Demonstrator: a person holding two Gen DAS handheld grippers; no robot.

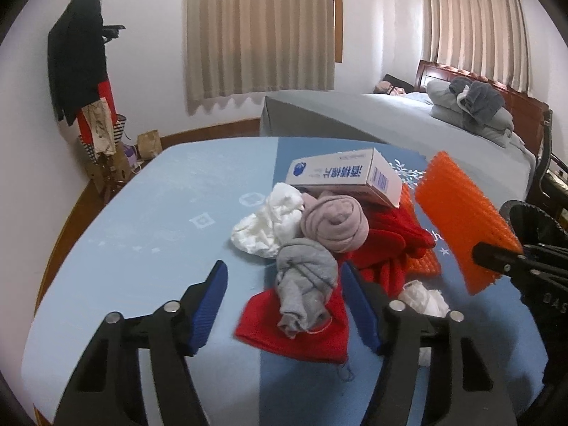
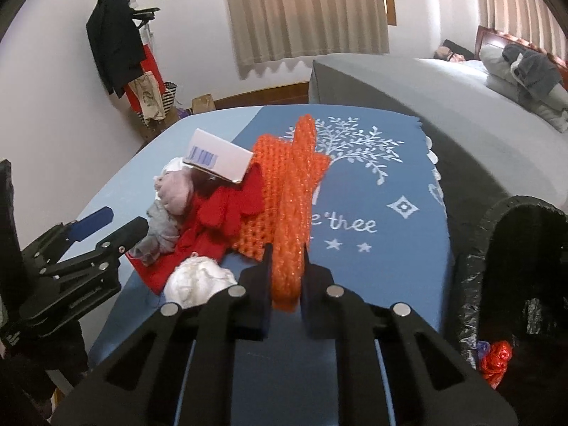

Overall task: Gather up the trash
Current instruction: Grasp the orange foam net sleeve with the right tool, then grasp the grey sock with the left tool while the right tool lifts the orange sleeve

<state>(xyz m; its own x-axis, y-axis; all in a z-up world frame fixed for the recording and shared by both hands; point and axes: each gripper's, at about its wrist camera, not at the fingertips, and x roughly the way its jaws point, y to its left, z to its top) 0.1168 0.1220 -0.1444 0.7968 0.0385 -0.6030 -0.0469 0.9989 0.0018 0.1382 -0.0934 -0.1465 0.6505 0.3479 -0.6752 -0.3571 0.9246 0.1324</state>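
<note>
Pads of the right gripper (image 2: 287, 280) are pinching an orange bumpy foam net sleeve (image 2: 294, 206) at lower centre, presumably for the black-lined bin (image 2: 472, 248) at right, while the left gripper (image 1: 284, 301) is straddling, half-open and empty, a rolled grey sock (image 1: 305, 284)

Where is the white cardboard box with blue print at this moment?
In the left wrist view the white cardboard box with blue print lies tilted on top of the pile, resting on the pink rolled cloth and the red knitted cloth.
</note>
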